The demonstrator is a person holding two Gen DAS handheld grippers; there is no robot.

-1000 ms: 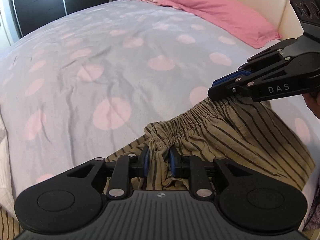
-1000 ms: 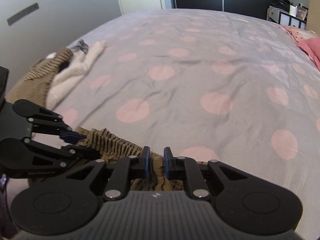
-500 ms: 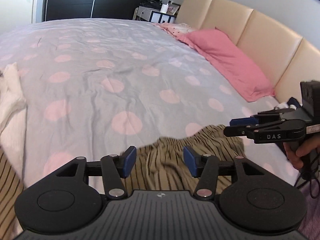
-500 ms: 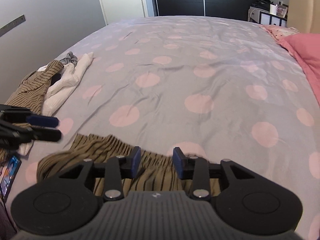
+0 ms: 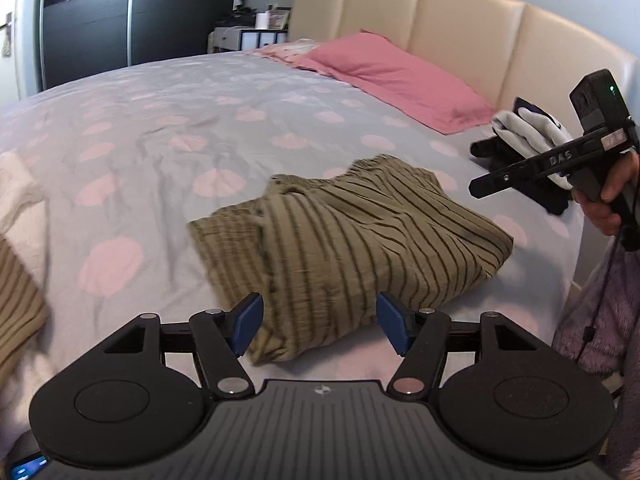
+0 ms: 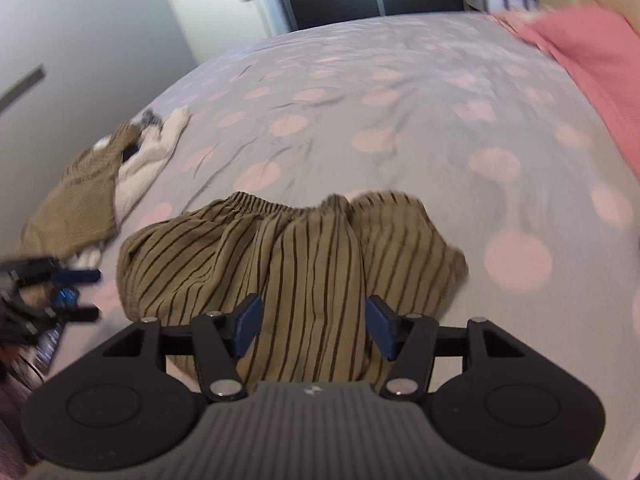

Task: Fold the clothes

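Between steps, by the look of it: striped garment point(image 5: 352, 236) lying folded in a loose bundle on the bed point(image 5: 168, 128), near its front edge; left gripper point(image 5: 318, 326) and right gripper point(image 6: 312, 326) both above it, jaws opening, spread, pinching nothing. Next move probably either squaring the bundle or reaching for the pile of unfolded clothes point(image 6: 100, 184) at the far left edge; a clean pinch on one garment's hem needed. No containers in view.

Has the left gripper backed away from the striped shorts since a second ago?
Yes. The left gripper, jaws opening and empty, has pulled back from the striped shorts, whose waistband it pinched earlier; more polka-dot bedspread shows ahead.
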